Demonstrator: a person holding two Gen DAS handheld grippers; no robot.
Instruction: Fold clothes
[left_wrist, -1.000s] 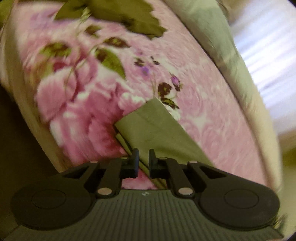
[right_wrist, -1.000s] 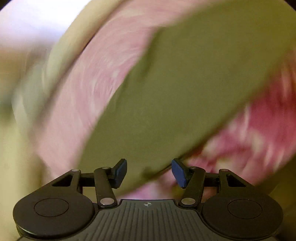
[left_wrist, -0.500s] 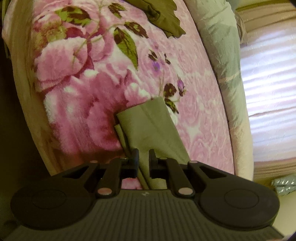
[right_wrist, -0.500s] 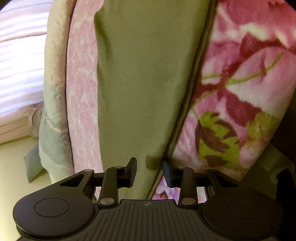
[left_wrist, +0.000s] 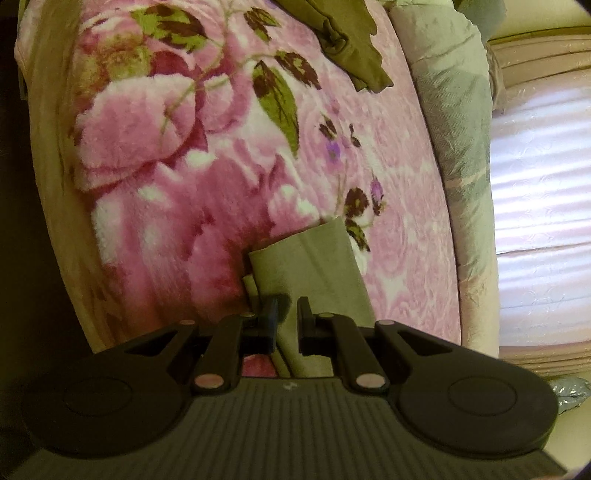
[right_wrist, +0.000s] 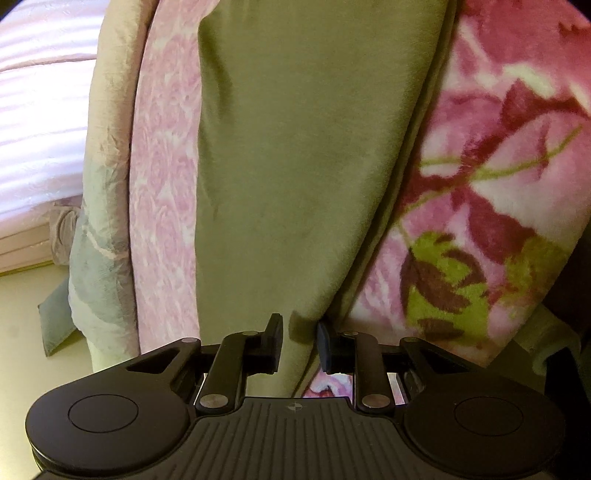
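An olive-green garment (left_wrist: 314, 273) lies folded into a long strip on the pink floral blanket (left_wrist: 184, 177). My left gripper (left_wrist: 287, 325) is shut on one end of the strip, with the cloth between its fingers. In the right wrist view the same garment (right_wrist: 295, 166) stretches away from the camera. My right gripper (right_wrist: 300, 343) has its jaws narrowly apart around the cloth's near end, which bunches between them; I cannot tell whether they pinch it.
A second crumpled olive garment (left_wrist: 343, 40) lies at the blanket's far end. A grey-green quilt (left_wrist: 458, 122) runs along the blanket's edge, with a pale striped bedspread (left_wrist: 539, 184) beyond. In the right wrist view the floor (right_wrist: 29, 302) shows at the left.
The right gripper's jaws have closed in from wide apart to a narrow gap around the cloth, and its view has steadied. The left gripper has stayed shut on the strip.
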